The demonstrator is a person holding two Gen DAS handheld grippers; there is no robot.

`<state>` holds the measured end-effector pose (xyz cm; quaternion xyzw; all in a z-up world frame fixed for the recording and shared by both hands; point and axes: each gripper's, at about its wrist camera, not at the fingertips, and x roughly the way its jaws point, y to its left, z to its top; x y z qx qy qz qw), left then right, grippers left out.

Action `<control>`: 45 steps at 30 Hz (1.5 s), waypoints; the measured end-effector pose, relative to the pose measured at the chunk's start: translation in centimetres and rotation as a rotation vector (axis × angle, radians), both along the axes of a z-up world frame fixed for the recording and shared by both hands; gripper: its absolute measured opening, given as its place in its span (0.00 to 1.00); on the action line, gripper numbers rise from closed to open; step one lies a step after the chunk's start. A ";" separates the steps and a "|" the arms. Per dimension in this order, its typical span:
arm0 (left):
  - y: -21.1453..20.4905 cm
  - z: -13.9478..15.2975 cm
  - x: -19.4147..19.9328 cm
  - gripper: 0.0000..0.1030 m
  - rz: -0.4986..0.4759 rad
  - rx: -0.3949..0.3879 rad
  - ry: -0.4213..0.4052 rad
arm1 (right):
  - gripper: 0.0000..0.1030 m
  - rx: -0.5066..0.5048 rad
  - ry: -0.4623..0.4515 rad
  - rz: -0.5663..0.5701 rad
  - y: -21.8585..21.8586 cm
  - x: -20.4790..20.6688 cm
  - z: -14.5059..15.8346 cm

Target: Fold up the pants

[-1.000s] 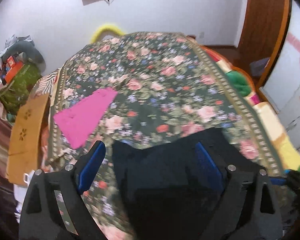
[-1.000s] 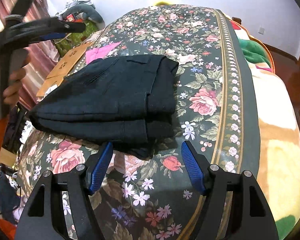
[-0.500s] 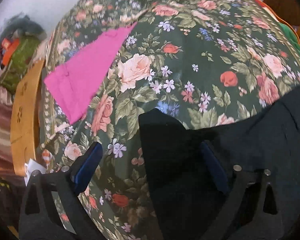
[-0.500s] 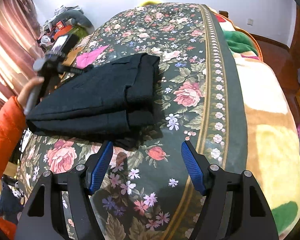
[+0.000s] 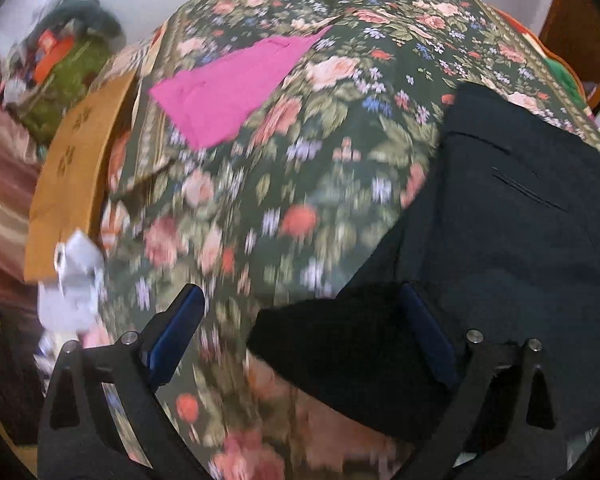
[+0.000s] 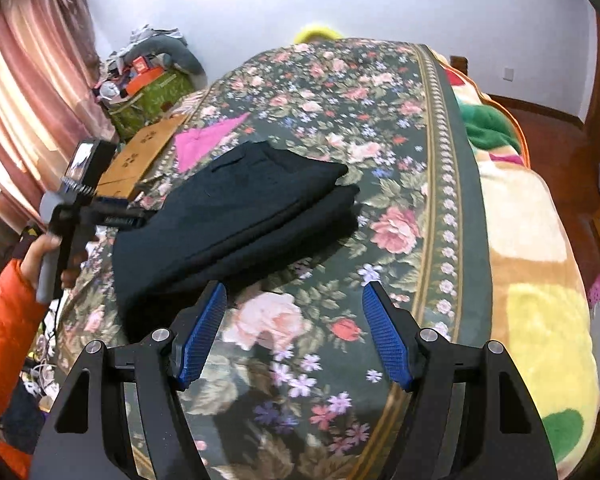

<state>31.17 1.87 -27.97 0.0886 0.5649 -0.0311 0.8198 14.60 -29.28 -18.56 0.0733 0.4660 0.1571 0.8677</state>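
I'm seeing the left gripper [image 5: 296, 332] having dropped to the folded pants' [image 6: 236, 216] near corner, jaws wide apart straddling its edge, nothing clamped, while the right gripper [image 6: 294, 332] is hanging apart just short of the stack on the bed [image 6: 400, 152], so the fold's looking finished.

Two fisheye views, each looking forward along its own gripper's two blue-padded fingers onto one bed.

The left wrist view tilts steeply down, close over the floral bedspread [image 5: 300, 168], blurred, with the black pants [image 5: 520, 240] ahead and right of the left gripper [image 5: 300, 320] and a pink cloth [image 5: 236, 92] farther ahead to its left. The right wrist view sits farther back and less steep, taking in the bed's length, wall and curtain beyond the right gripper [image 6: 294, 312]. Both share the pants [image 6: 236, 208], pink cloth [image 6: 204, 140] and bedspread [image 6: 380, 120]; the right view also catches the left gripper [image 6: 112, 212] far to its left.
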 end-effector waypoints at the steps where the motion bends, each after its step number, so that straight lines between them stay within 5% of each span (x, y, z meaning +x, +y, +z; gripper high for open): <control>1: 0.3 0.1 -0.7 0.96 0.011 -0.016 0.003 | 0.65 0.004 -0.003 0.005 0.3 0.0 0.1; 10: -0.8 2.5 -6.6 0.95 0.011 -0.020 -0.105 | 0.66 0.006 -0.020 0.030 2.1 -0.1 -0.1; 16: -1.7 4.7 -9.1 0.69 -0.047 -0.046 -0.185 | 0.64 0.028 0.003 0.032 2.9 0.5 -1.5; 18: -2.2 4.8 -9.7 0.53 -0.061 -0.010 -0.211 | 0.53 0.047 0.017 0.043 3.2 0.7 -2.1; 21: -2.3 4.4 -9.8 0.46 -0.051 -0.005 -0.210 | 0.35 0.069 0.023 0.066 3.5 0.7 -2.5; 23: -1.8 4.0 -9.6 0.45 -0.023 -0.015 -0.207 | 0.23 0.066 0.023 0.090 3.9 0.6 -2.8; 28: -0.8 3.1 -9.4 0.46 0.029 -0.094 -0.169 | 0.22 0.038 0.030 0.109 4.2 0.5 -3.6; 33: -0.6 3.2 -9.2 0.47 0.035 -0.069 -0.157 | 0.22 0.072 0.074 0.117 3.4 0.7 -3.5; 40: -0.1 6.3 -7.7 0.47 0.002 -0.041 -0.202 | 0.33 0.018 0.027 0.074 1.9 1.6 -0.9; 45: -0.7 8.7 -5.2 0.67 -0.026 -0.041 -0.261 | 0.50 -0.019 -0.043 0.043 1.3 4.0 0.6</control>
